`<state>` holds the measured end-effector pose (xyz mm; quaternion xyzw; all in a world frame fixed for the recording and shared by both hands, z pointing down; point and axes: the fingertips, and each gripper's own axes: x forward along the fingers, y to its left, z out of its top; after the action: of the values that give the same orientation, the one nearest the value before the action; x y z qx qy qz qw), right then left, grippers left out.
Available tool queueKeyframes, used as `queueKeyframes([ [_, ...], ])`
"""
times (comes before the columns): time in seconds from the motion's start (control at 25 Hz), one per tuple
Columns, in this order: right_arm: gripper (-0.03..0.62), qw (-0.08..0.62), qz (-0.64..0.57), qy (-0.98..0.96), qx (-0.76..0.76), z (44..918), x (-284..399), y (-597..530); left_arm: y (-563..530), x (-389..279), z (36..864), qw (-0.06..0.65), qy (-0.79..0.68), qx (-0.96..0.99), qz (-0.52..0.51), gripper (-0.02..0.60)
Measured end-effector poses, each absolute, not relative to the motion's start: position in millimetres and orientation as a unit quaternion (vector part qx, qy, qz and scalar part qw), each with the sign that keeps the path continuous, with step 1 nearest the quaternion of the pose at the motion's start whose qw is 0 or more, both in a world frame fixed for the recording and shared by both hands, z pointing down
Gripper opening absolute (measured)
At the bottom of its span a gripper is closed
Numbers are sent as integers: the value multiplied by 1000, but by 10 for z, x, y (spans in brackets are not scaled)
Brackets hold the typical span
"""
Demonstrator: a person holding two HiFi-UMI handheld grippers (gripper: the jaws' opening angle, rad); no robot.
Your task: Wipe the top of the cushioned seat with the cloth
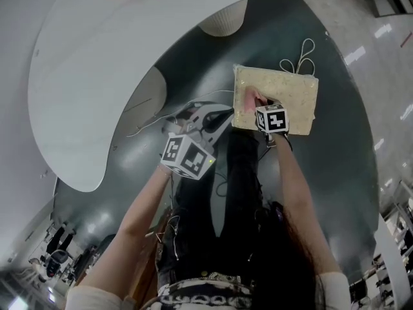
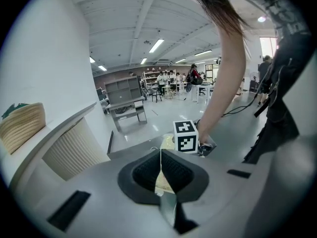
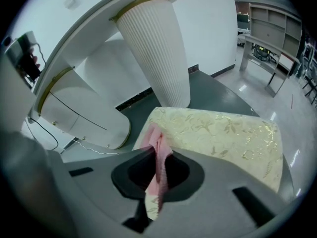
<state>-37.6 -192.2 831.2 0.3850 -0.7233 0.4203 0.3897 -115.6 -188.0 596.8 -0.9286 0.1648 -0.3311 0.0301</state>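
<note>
From the head view, the cream, leaf-patterned square cushioned seat (image 1: 292,92) sits on the dark grey floor, and the right gripper (image 1: 256,106) presses a pink cloth (image 1: 248,98) onto the seat's left part while the left gripper (image 1: 218,119) hangs just beside its left edge. In the left gripper view its jaws meet at the tips with nothing gripped. In the right gripper view the jaws are clamped on the pink cloth, whose free end lies on the seat's top near one corner, in front of a white ribbed cone-shaped pedestal (image 3: 157,51).

Left hand-held gripper (image 1: 211,118): grey shell, black pads, black-and-white marker cube (image 1: 187,155)
Right hand-held gripper (image 1: 250,102): same build
Trousers (image 1: 240,186): dark
Sleeves (image 1: 82,296): pale
Waistband (image 1: 206,289): black-and-white pattern
</note>
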Motion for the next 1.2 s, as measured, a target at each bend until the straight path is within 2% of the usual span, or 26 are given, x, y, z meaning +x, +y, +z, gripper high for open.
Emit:
queueKeyframes([
  [0.84, 12, 400, 430, -626, 513, 8348, 1919, -1703, -1739, -174, 5993, 51, 89, -941, -322, 6],
  [1.2, 12, 407, 430, -595, 544, 8343, 2536, -1612, -1675, 7, 6017, 54, 76, -941, -324, 6],
])
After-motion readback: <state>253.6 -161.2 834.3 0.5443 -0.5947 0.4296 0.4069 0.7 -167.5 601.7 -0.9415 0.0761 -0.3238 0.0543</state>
